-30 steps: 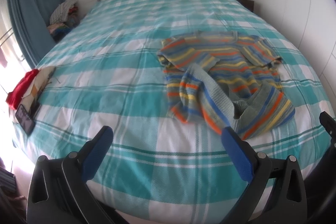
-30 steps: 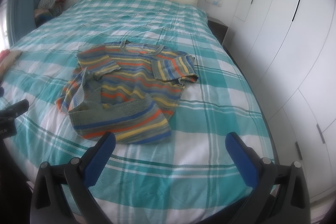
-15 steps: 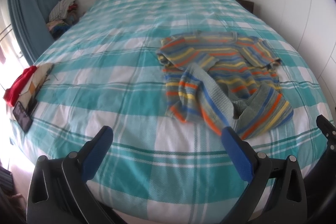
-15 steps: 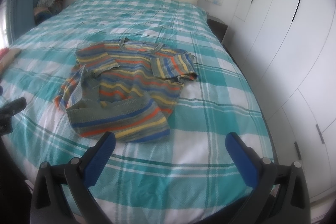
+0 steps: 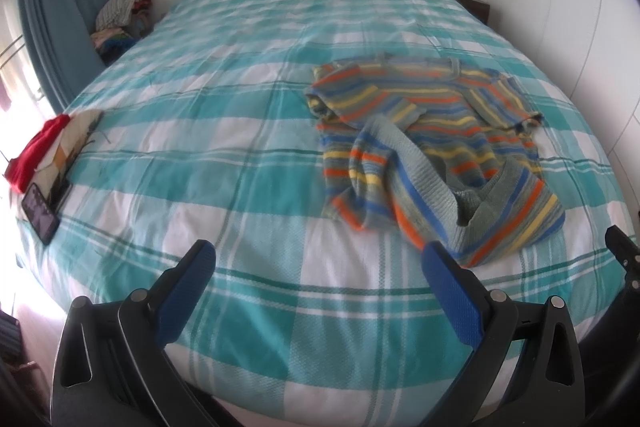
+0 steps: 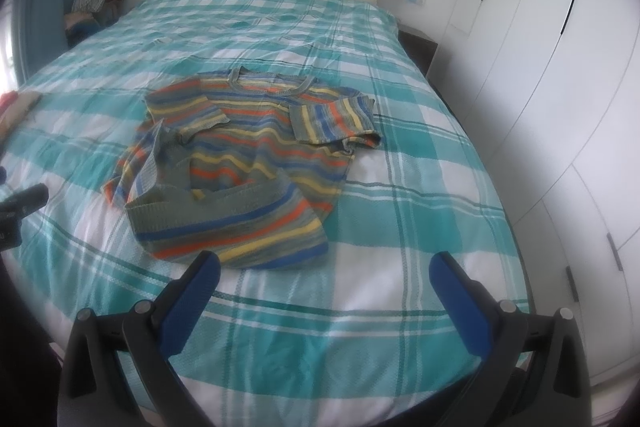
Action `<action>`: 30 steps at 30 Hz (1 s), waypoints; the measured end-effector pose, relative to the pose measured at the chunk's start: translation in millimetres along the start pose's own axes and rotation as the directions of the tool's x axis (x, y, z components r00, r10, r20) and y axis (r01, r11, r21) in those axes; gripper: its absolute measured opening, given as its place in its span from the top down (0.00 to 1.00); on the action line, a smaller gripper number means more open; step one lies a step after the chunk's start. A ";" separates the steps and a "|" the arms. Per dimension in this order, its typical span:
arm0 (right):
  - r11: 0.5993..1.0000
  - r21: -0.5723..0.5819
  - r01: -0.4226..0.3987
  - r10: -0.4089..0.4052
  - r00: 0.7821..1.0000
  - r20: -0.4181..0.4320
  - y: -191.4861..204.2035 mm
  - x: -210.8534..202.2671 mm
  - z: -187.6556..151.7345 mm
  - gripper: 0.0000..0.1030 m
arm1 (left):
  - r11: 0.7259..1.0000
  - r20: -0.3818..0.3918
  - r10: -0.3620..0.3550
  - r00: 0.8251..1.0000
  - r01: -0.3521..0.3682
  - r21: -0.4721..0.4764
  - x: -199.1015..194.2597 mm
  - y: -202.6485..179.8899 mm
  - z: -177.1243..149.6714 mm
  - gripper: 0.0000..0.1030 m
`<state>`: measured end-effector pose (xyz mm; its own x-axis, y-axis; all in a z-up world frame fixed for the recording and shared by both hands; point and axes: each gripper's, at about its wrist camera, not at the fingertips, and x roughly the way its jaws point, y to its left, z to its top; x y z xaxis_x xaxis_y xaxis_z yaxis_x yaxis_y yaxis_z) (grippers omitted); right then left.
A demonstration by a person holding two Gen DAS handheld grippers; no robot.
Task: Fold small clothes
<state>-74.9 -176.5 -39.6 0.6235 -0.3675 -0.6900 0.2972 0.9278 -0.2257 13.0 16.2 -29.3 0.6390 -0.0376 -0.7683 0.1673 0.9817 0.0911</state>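
Bed (image 5: 248,155), teal check cover, carries all. Striped sweater (image 6: 248,163) lies rumpled on near half, hem flipped up, both sleeves folded in. Left gripper (image 5: 318,259) and right gripper (image 6: 324,263) hover short of it, fingers released, empty. Judgement: flatten hem first; pinch near corners w/ both, pull taut, then fold toward neck.

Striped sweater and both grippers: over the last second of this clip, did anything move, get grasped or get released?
Both grippers eased toward the striped sweater, which sits a little nearer and lower in each wrist view. The left gripper and right gripper took hold of nothing and let go of nothing; both remain open and empty above the checked bedspread. The sweater lies crumpled as before, hem turned up.
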 end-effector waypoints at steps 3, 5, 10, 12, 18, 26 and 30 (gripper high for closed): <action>1.000 0.003 -0.006 0.006 1.000 0.001 0.8 0.6 0.7 0.00 | 1.000 0.002 -0.003 1.000 0.003 0.005 0.1 -0.3 0.8 0.00; 1.000 0.010 -0.013 0.013 1.000 0.002 -0.5 1.1 1.1 0.00 | 1.000 0.002 -0.005 1.000 0.005 0.010 0.6 -1.9 2.4 0.00; 1.000 0.013 -0.011 0.011 1.000 -0.002 -5.2 5.2 5.8 0.00 | 1.000 -0.002 -0.003 1.000 0.003 0.010 2.0 -3.4 4.0 0.00; 1.000 0.011 -0.011 0.011 1.000 0.002 -5.6 4.5 7.4 0.00 | 1.000 0.000 -0.007 1.000 0.007 0.010 1.8 -3.4 4.1 0.00; 0.999 0.009 -0.049 0.049 0.999 0.007 -6.6 7.6 13.5 0.00 | 0.998 0.012 -0.025 1.000 0.024 0.054 8.7 -7.6 13.9 0.00; 0.942 -0.086 -0.324 0.320 0.946 -0.058 -21.9 103.3 51.0 0.01 | 0.900 -0.134 -0.330 0.934 0.354 0.253 116.9 -14.1 69.8 0.02; 0.889 -0.113 -0.444 0.414 0.884 -0.218 -5.4 157.7 61.3 0.22 | 0.882 -0.192 -0.279 0.941 0.330 0.337 161.9 -33.7 75.2 0.17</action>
<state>66.2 -243.5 -105.1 0.5167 0.0736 -0.8530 -0.0950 0.9951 0.0283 167.3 -36.9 -109.1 0.4104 -0.2730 -0.8701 0.6112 0.7904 0.0403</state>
